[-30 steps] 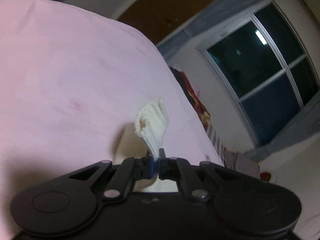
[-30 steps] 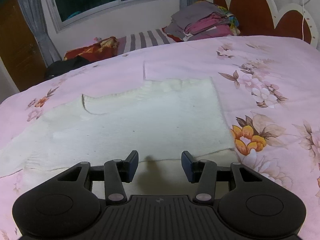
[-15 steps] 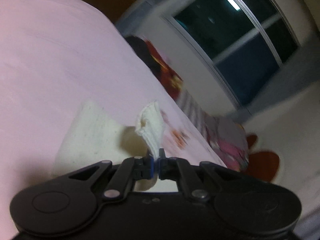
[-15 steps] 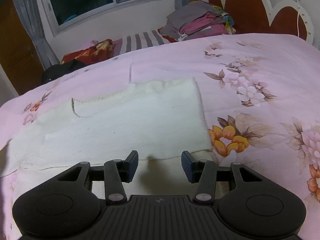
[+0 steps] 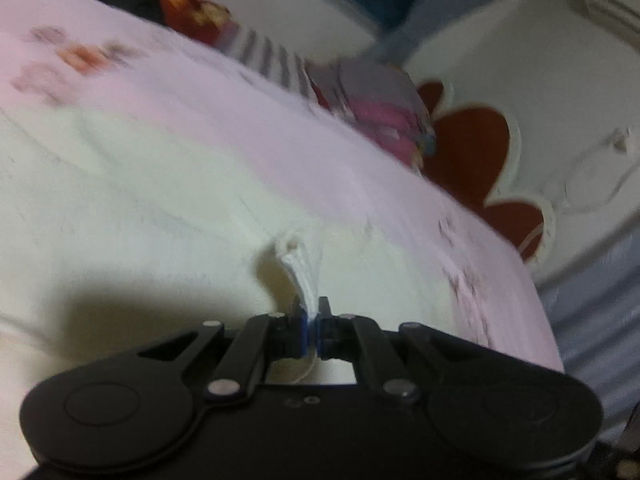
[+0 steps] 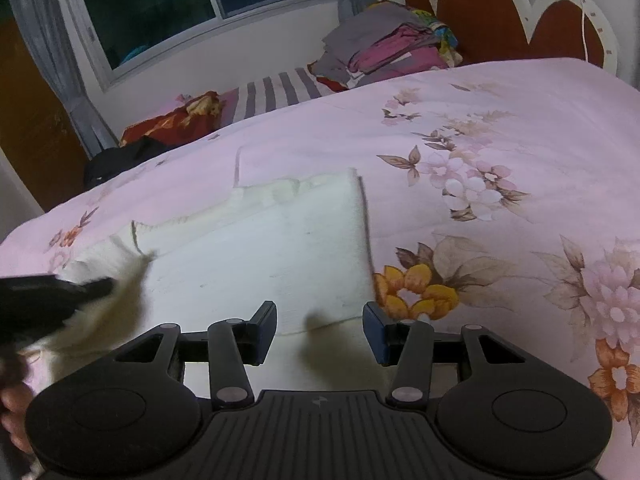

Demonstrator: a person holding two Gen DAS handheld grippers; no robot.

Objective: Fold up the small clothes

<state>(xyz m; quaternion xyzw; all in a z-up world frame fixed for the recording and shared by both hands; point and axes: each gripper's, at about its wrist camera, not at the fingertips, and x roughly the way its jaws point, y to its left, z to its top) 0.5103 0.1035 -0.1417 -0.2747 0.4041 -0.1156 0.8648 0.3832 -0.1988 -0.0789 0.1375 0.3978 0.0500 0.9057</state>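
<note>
"What do the tongs have?"

"The left tongs (image 5: 311,316) pinch an edge of the cream sweater (image 6: 272,256). The right tongs (image 6: 319,330) stand apart, empty, just above it."

"Is it folded?"

"Only partly. It lies on the pink bed (image 6: 520,140). More folds look left. Folded clothes (image 6: 392,50) wait far behind."

The knit garment (image 6: 260,256) is cream white. The bedsheet (image 6: 520,128) is pale pink with orange, pink and brown flowers. Both tongs, left (image 5: 311,320) and right (image 6: 319,330), are black with blue pads. The headboard (image 6: 480,12), upper right, is red-brown edged white.
</note>
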